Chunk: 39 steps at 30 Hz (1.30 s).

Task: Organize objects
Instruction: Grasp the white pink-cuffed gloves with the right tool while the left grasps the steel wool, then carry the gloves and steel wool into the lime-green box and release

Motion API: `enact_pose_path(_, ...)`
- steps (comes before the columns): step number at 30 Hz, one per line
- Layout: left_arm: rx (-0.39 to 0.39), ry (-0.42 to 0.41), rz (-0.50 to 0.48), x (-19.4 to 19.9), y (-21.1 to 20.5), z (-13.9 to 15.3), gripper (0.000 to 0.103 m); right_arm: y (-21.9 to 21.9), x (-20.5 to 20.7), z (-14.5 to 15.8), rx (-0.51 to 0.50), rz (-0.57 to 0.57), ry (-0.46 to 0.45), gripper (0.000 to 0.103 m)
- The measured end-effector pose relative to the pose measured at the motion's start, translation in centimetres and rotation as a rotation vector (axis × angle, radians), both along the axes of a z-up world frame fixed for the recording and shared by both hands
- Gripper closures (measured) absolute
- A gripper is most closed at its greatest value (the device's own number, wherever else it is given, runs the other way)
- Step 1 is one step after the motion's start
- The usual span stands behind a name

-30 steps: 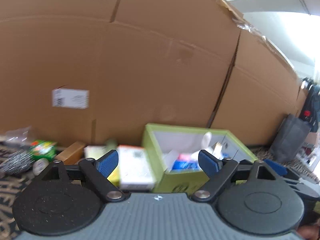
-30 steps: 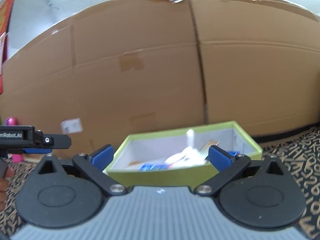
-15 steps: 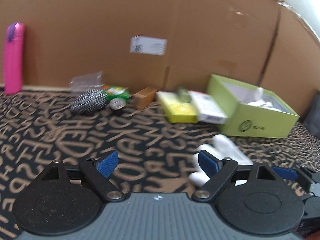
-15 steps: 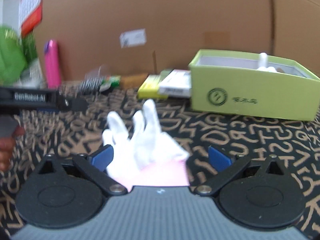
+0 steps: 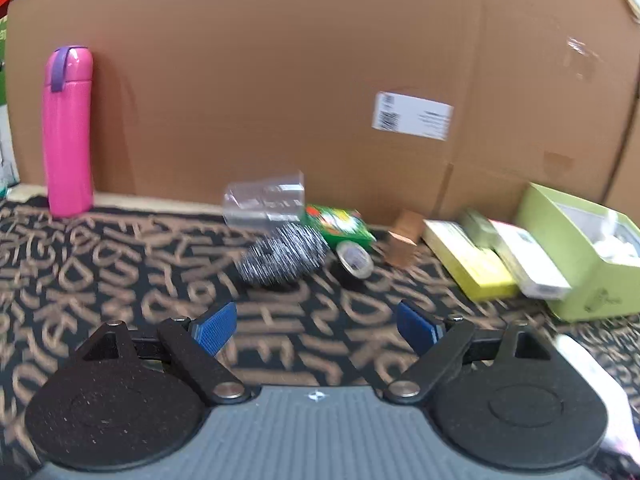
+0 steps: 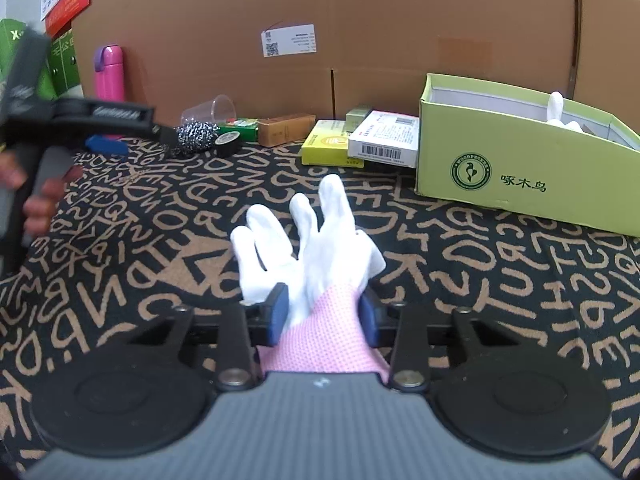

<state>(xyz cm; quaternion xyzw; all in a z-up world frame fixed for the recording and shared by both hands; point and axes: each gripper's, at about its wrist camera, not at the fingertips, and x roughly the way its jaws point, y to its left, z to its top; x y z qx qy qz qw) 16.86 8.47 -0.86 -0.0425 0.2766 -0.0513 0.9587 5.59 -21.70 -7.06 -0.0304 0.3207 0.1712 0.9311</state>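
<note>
A white glove with a pink cuff [image 6: 308, 248] lies on the patterned cloth. My right gripper [image 6: 323, 314] is shut on its cuff, fingers pointing toward the green box [image 6: 516, 160], which holds white items. My left gripper [image 5: 316, 326] is open and empty above the cloth, facing a steel scrubber [image 5: 284, 254]. It also shows in the right wrist view [image 6: 104, 144], at the far left, in a hand. The glove's edge shows at the right in the left wrist view [image 5: 588, 376].
Along the cardboard wall [image 6: 360, 20] lie a clear cup [image 5: 264, 200], a green packet [image 5: 340, 224], a tape roll [image 5: 354, 258], a brown box [image 5: 404, 236], a yellow box [image 6: 328, 146] and a white box [image 6: 386, 140]. A pink bottle [image 5: 68, 132] stands at the left.
Both views tilted down from the cardboard wall. My right gripper closed on the glove's cuff. My left gripper swung left, away from the green box, toward the scrubber.
</note>
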Motion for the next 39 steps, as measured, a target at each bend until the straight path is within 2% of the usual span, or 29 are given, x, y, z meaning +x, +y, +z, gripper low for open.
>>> enact_pose_path(5, 0.025, -0.028, 0.001, 5.1, 1.2, 0.2, 0.013, 0.0, 0.0, 0.0, 0.004, -0.005, 0.001, 0.069)
enact_pose_path(8, 0.01, 0.007, -0.033, 7.8, 1.6, -0.6, 0.021, -0.1, 0.1, -0.1, 0.015, -0.009, 0.004, 0.069)
enact_pose_path(9, 0.004, 0.03, -0.035, 8.6, 1.7, -0.9, 0.026, -0.2, 0.1, -0.1, 0.017, -0.011, 0.005, 0.069)
enact_pose_path(10, -0.002, 0.054, -0.034, 9.2, 1.8, -1.3, 0.038, -0.2, 0.1, -0.1, 0.018, -0.011, 0.005, 0.069)
enact_pose_path(12, -0.035, 0.099, -0.063, 9.8, 2.0, -2.1, 0.055, -0.1, 0.0, -0.1, 0.018, -0.013, 0.005, 0.069)
enact_pose_path(13, -0.07, 0.099, -0.067, 9.6, 2.3, -2.3, 0.059, -0.1, 0.0, -0.1, 0.018, -0.014, 0.004, 0.069)
enact_pose_path(15, -0.109, 0.098, -0.046, 8.5, 2.5, -2.2, 0.061, -0.1, 0.0, -0.1, 0.018, -0.017, 0.004, 0.069)
enact_pose_path(19, -0.12, 0.133, -0.066, 5.2, 1.6, -1.6, 0.062, -0.1, -0.1, -0.1, 0.03, -0.031, 0.007, 0.069)
enact_pose_path(22, -0.125, 0.168, -0.127, 1.2, 0.0, -1.2, 0.061, -0.2, -0.5, 0.0, 0.059, -0.056, 0.015, 0.069)
enact_pose_path(24, -0.128, 0.165, -0.181, -1.9, -1.1, -0.9, 0.06, 0.1, -1.1, 0.1, 0.067, -0.05, 0.014, 0.065)
enact_pose_path(26, -0.127, 0.157, -0.229, -4.6, -2.4, -1.0, 0.057, 0.4, -1.7, 0.2, 0.057, -0.038, 0.007, 0.056)
enact_pose_path(28, -0.103, 0.125, -0.237, -6.3, -3.3, -1.1, 0.046, 0.9, -2.3, 0.3, 0.018, -0.026, -0.007, 0.054)
enact_pose_path(30, -0.046, 0.09, -0.218, -7.1, -4.4, -1.2, 0.033, 1.3, -2.9, 0.5, -0.037, -0.02, -0.033, 0.047)
enact_pose_path(31, -0.025, 0.071, -0.208, -7.4, -4.6, -1.1, 0.031, 1.5, -3.1, 0.6, -0.054, -0.02, -0.047, 0.043)
enact_pose_path(35, 0.026, 0.073, -0.207, -5.9, -5.4, -1.2, 0.031, 1.3, -3.2, 1.0, -0.073, -0.032, -0.076, 0.043)
enact_pose_path(38, 0.012, 0.104, -0.193, -5.4, -5.2, -1.8, 0.031, 1.4, -3.0, 0.8, -0.065, -0.024, -0.071, 0.043)
enact_pose_path(39, 0.002, 0.115, -0.197, -5.3, -5.1, -2.1, 0.035, 1.5, -2.9, 0.6, -0.067, -0.016, -0.062, 0.043)
